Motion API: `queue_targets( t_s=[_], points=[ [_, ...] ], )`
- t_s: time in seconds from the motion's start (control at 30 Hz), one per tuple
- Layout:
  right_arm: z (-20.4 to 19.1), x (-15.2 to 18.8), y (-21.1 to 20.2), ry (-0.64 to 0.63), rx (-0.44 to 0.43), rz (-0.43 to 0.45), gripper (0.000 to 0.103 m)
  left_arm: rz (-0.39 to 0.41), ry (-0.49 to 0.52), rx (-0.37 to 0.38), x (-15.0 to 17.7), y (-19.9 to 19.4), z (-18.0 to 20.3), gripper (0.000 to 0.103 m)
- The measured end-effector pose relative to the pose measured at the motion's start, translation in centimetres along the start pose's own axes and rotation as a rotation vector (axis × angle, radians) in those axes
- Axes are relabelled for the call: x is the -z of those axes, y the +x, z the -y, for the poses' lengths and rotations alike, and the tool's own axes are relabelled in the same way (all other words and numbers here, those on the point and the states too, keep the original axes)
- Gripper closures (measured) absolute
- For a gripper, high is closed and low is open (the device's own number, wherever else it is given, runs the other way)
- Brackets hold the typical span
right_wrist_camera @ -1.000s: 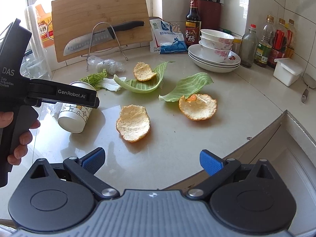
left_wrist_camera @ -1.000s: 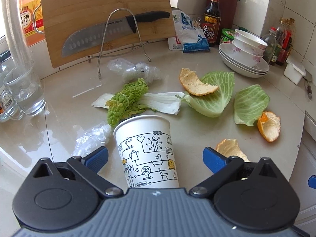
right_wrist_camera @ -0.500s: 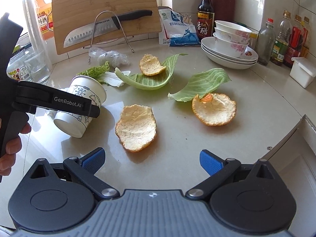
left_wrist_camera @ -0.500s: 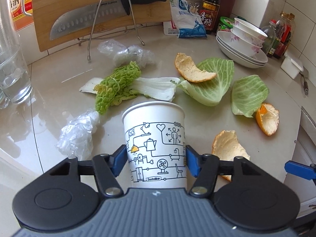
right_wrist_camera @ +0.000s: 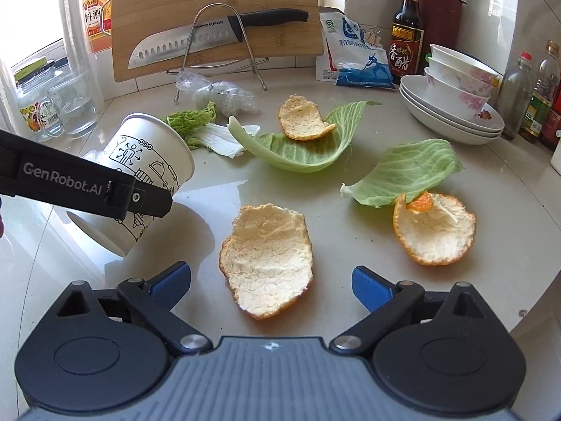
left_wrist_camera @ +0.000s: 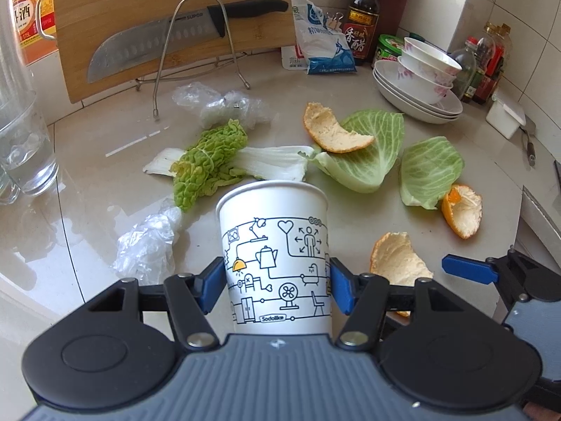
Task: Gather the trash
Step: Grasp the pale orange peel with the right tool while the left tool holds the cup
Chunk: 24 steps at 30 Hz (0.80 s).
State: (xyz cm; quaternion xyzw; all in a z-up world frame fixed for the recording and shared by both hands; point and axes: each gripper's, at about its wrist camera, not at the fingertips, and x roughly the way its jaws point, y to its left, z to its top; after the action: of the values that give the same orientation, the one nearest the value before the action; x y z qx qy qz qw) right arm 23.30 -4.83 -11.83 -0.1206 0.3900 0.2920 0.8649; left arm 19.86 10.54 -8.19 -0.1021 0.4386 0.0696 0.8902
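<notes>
My left gripper (left_wrist_camera: 275, 282) is shut on a white printed paper cup (left_wrist_camera: 275, 245) and holds it tilted above the counter; the cup also shows in the right wrist view (right_wrist_camera: 140, 179). My right gripper (right_wrist_camera: 271, 286) is open, its fingertips on either side of a pale orange peel (right_wrist_camera: 268, 259) lying on the counter. Another orange peel (right_wrist_camera: 434, 228) lies to the right, a third (right_wrist_camera: 303, 119) on a cabbage leaf (right_wrist_camera: 305, 147). A second cabbage leaf (right_wrist_camera: 406, 172), a Chinese cabbage piece (left_wrist_camera: 210, 165) and crumpled plastic wrap (left_wrist_camera: 147, 245) lie around.
A cutting board with a knife (left_wrist_camera: 168, 38) on a wire rack stands at the back. Stacked bowls (right_wrist_camera: 455, 101), bottles (right_wrist_camera: 406, 31) and a salt bag (right_wrist_camera: 357, 59) stand at the back right. Glass mugs (left_wrist_camera: 24, 147) stand at the left. The counter's edge (right_wrist_camera: 533, 315) drops at the right.
My left gripper closed on the paper cup and lifted it, tilted. My right gripper moved forward and down until its open fingers flank the nearest orange peel.
</notes>
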Motion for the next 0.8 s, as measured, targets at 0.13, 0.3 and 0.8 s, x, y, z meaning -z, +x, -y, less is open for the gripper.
queue_targets(
  t_s=[0.13,0.3,0.8],
  points=[
    [-0.19,-0.19,0.64,-0.009,-0.003,0.002,0.011,0.006,0.003,0.000,-0.13,-0.14,-0.13,0.042],
    [-0.40,-0.21,0.99,-0.024,0.012,-0.002,0.020,0.013,0.011,0.001,-0.22,-0.31,-0.26,0.042],
    [-0.52,-0.72,0.30,-0.006,0.021,-0.006,0.043,-0.006,0.080,0.043,-0.48,-0.59,-0.24,0.042]
  ],
)
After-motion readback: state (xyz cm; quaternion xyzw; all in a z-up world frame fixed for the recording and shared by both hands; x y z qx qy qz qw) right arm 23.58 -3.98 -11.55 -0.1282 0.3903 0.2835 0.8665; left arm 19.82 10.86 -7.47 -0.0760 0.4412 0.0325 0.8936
